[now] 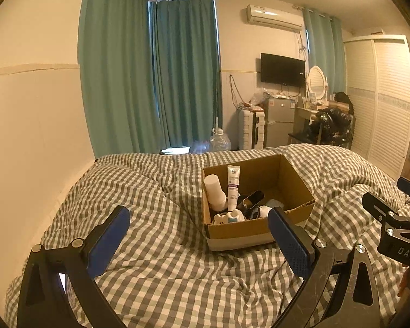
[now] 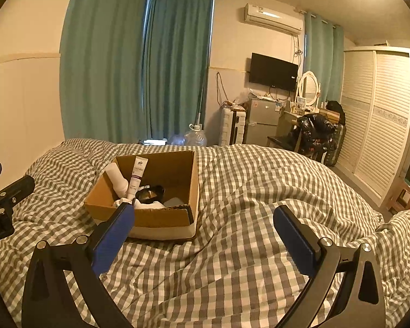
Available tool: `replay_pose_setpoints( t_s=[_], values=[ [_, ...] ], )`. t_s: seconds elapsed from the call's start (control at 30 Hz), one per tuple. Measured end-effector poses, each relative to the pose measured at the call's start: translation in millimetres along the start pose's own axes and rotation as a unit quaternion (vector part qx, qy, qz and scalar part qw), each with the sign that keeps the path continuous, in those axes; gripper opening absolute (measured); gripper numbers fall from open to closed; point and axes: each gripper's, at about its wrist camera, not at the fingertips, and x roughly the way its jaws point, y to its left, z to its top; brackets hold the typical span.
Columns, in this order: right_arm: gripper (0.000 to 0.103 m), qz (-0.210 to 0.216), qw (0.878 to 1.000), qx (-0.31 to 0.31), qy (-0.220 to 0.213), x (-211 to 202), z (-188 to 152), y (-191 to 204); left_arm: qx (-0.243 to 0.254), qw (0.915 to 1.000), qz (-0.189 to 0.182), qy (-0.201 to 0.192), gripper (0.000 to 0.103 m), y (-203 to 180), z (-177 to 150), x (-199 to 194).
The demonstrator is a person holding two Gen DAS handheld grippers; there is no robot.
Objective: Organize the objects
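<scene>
Both grippers, left gripper (image 1: 199,235) and right gripper (image 2: 203,232), hang spread apart and empty; cardboard box (image 1: 262,229) mid-frame looks packed, bed (image 1: 161,259) bare, so basically done.

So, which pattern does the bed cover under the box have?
A grey and white check on the bed cover; the right wrist view shows it best.

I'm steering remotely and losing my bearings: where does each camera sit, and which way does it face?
Left wrist: on the left gripper, open, facing the cardboard box ahead on the checked bedding; right gripper at its right edge.
Right wrist: on the right gripper, open, box ahead-left; left gripper at left edge.
Shared: box, bedding, curtains.
</scene>
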Motion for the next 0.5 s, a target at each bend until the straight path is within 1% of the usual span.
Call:
replay_pose_setpoints(
  t_s=[0.3,0.5],
  values=[
    [0.102,0.000,1.000,-0.008,0.002,-0.1,-2.2,5.6,0.003,1.0000,0.002,0.008,0.103,-2.1,-2.6,2.3],
    [0.102,-0.001,1.000,-0.009,0.002,-0.2,-2.7,7.4,0.001,1.0000,0.003,0.007,0.103,-0.8,-3.9,1.7]
  ],
)
